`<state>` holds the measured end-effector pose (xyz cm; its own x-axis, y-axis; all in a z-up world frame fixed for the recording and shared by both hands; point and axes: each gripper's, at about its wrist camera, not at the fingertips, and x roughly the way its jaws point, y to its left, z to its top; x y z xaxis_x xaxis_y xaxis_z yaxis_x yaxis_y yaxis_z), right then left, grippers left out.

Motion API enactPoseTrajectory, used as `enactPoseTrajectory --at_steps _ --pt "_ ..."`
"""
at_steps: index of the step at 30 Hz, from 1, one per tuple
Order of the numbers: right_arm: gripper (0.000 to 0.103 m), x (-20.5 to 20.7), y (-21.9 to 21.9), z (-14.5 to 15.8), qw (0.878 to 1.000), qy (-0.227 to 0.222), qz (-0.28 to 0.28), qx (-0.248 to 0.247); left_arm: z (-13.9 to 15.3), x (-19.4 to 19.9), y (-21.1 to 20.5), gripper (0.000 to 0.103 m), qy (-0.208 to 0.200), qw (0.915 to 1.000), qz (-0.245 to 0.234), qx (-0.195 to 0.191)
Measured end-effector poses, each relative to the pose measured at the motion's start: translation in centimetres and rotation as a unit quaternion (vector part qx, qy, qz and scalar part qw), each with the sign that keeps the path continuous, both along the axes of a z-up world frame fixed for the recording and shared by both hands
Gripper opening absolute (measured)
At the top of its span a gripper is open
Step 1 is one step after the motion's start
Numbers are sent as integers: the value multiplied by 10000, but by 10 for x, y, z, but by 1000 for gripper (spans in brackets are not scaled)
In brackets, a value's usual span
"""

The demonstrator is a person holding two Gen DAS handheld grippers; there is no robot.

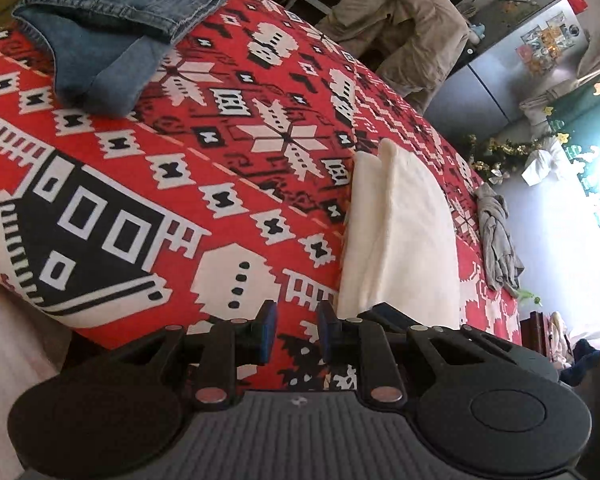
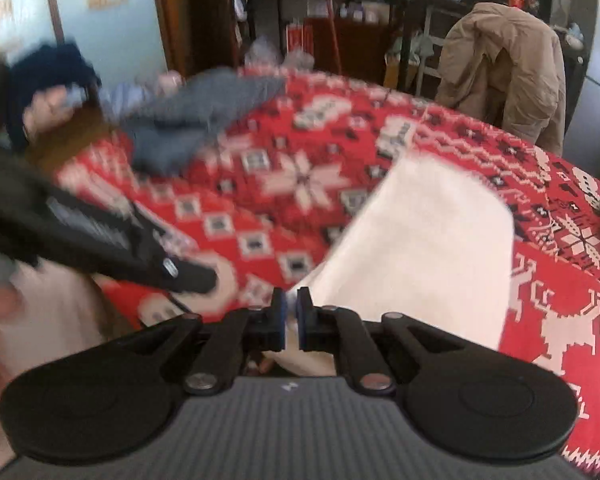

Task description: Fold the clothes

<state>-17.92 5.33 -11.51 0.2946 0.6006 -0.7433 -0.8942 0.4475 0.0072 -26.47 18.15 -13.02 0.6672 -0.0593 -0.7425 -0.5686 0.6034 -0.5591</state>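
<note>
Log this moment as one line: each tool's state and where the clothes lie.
left tool: open, empty | right tool: pinching white cloth corner | jeans: folded, far end of red blanket | grey garment: crumpled, unfolded

No readable text, fridge [image 1: 540, 52] stickers perhaps printed, too blurred

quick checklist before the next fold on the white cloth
1. Right tool gripping the white cloth: ok, a corner sits between its nearly shut pads.
2. Left tool empty: ok, nothing between its parted pads.
3. Cloth flat on the red patterned cover: cannot tell, the right view is blurred.
4. Folded jeans out of the way: ok, apart at the far corner.
5. Grey garment off the cloth: ok.
</note>
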Motion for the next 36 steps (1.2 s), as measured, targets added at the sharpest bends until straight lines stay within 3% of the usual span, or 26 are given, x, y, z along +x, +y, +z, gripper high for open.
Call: enactPoseTrajectory --at_steps 3,7,12,18,27,36 --pt "12 -2 -5 7 9996 228 140 123 -3 6 -1 20 -23 9999 -127 -24" --pt "13 -7 -24 20 9996 187 40 227 -1 20 -7 20 -98 9991 -422 -7" --pt "14 14 -63 21 9983 311 -426 249 4 45 -18 20 -206 9956 -841 363" --pt "15 34 -106 18 9943 556 -873 262 10 79 -35 23 -137 9796 -1669 1109" --pt "18 40 -140 17 9902 610 -1218 305 12 86 -33 24 -31 9819 -1698 842" --pt "19 31 -137 8 9910 753 -1089 207 17 79 -46 24 -78 9733 -1869 1327"
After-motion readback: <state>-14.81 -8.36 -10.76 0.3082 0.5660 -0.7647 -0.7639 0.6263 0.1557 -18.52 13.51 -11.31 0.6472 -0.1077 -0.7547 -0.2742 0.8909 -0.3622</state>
